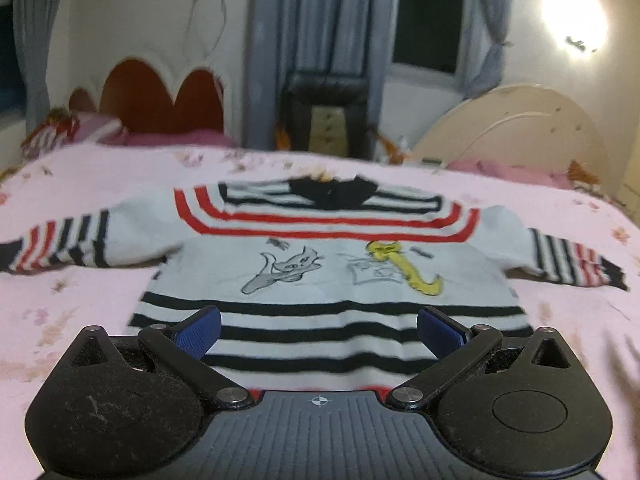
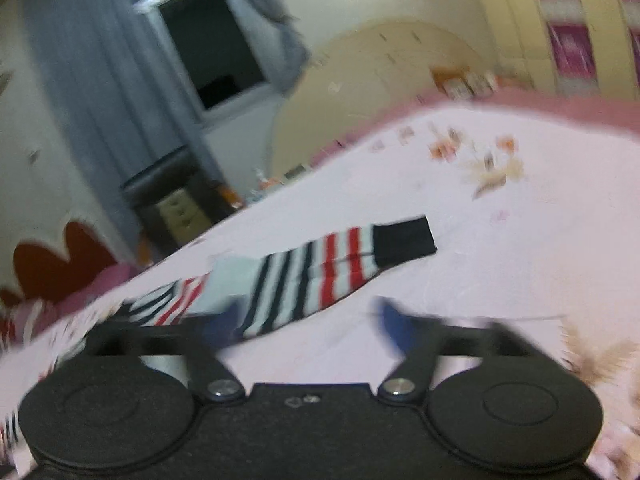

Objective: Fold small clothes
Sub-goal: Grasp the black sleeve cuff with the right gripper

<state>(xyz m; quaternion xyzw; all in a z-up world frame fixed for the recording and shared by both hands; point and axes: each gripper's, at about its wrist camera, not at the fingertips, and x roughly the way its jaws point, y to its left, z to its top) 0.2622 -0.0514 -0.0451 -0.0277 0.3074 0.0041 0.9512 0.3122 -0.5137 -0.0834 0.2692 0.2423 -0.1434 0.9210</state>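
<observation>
Sweater point(image 1: 320, 264): flat mid-bed point(image 1: 80, 184), sleeves spread toward both side edges.
Left gripper point(image 1: 319, 330): spread wide over hem, holding nothing.
Right gripper point(image 2: 310, 326): parted, empty, by sleeve point(image 2: 320, 276); bare sheet beyond.

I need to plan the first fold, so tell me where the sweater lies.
The sweater lies flat, front up, on the pink bedsheet in the left wrist view, sleeves spread, hem nearest the camera, collar toward the far curtains.
</observation>
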